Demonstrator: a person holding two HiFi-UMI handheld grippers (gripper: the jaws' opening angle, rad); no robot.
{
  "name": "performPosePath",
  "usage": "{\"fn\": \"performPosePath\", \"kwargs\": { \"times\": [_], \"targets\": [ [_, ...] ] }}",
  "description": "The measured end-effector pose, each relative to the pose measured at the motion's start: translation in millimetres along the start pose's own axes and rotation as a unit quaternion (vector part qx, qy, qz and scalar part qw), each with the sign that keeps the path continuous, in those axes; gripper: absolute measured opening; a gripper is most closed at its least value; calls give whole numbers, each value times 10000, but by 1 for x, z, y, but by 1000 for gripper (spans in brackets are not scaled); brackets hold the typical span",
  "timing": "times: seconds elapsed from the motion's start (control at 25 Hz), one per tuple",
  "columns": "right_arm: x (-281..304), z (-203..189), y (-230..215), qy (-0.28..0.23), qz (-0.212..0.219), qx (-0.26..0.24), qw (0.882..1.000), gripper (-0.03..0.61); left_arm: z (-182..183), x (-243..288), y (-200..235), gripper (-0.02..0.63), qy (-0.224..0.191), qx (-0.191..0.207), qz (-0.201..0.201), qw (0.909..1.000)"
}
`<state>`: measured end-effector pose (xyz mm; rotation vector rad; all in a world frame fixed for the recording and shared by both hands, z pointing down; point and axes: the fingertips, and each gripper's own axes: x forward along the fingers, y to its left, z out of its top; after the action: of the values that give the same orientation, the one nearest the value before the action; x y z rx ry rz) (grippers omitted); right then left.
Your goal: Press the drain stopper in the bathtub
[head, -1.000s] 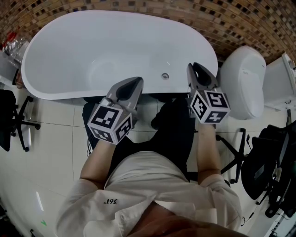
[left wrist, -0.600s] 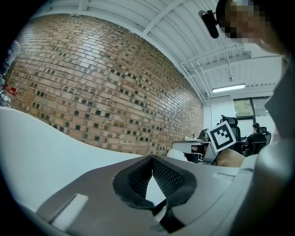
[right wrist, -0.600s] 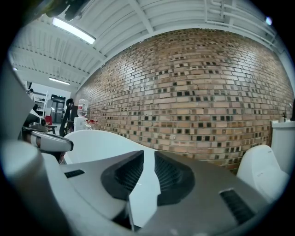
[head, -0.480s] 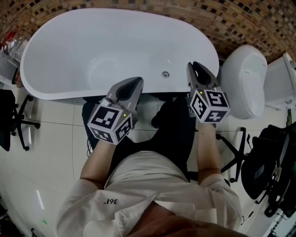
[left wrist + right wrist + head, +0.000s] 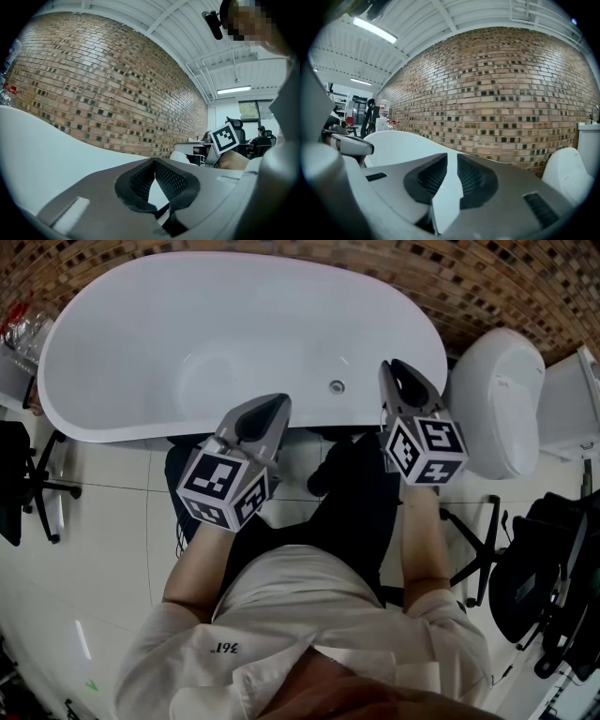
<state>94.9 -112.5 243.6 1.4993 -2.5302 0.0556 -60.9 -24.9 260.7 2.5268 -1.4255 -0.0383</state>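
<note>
The white oval bathtub point(image 5: 112, 432) fills the top of the head view. A small round metal drain fitting point(image 5: 337, 386) sits low on its near inner wall. My left gripper point(image 5: 278, 401) hovers over the near rim, left of the fitting; in the left gripper view point(image 5: 154, 162) its tips touch with nothing between them. My right gripper point(image 5: 396, 369) is over the rim just right of the fitting. The right gripper view point(image 5: 452, 157) shows a narrow gap between its pads, with only the tub point(image 5: 403, 140) seen through it.
A white toilet point(image 5: 495, 399) stands right of the tub and shows in the right gripper view point(image 5: 567, 173). A brick wall point(image 5: 469, 287) runs behind. Black office chairs stand at the left point(image 5: 28, 484) and right point(image 5: 544, 587). The person's legs are below the rim.
Almost nothing: the head view has tipped slightly, so the tub sits a little higher in frame. Both grippers hold their places over the near rim.
</note>
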Motion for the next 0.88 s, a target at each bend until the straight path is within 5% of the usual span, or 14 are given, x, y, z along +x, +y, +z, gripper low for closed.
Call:
{"fn": "performPosePath", "kwargs": {
  "times": [0.88],
  "targets": [
    [46, -12, -11, 264, 162, -141, 9994, 52, -14, 38, 18, 6, 289, -81, -64, 9995]
  ]
}}
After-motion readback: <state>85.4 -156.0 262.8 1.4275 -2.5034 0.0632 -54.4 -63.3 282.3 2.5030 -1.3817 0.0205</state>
